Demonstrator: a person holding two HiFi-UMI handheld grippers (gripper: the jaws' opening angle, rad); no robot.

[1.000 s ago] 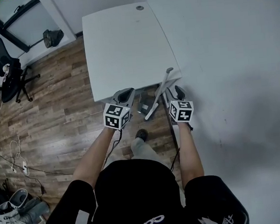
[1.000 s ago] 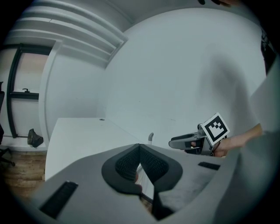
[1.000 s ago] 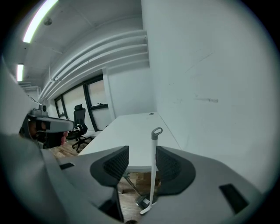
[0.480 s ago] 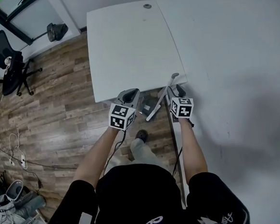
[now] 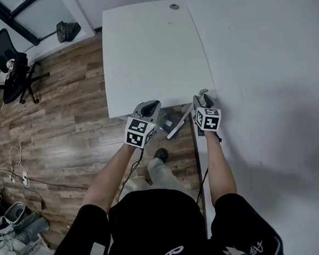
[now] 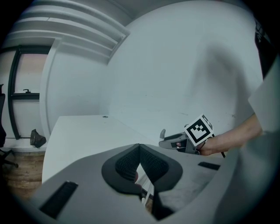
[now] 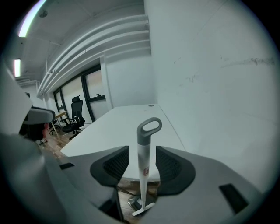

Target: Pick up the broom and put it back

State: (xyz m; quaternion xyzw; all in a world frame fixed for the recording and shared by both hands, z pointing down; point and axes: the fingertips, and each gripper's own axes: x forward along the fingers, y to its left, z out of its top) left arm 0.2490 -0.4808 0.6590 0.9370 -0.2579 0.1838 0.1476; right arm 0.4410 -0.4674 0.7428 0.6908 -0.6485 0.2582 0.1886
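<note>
Right hand-held gripper [image 5: 203,101], head view, lower centre: hovered at counter [image 5: 148,53] edge, broom [image 5: 180,121] slanting beside it.

Left gripper view: left hand-held gripper [image 6: 140,162] sat closed, empty.

Right gripper view: jaws stood wide, handle between, untouched. Best closed squarely below the loop.

Broom [image 5: 179,123] seemingly within right gripper [image 5: 203,99]

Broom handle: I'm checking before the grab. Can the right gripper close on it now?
Probably yes: the right gripper has its jaws apart with the broom handle already between them, and nothing else sits in that gap.
</note>
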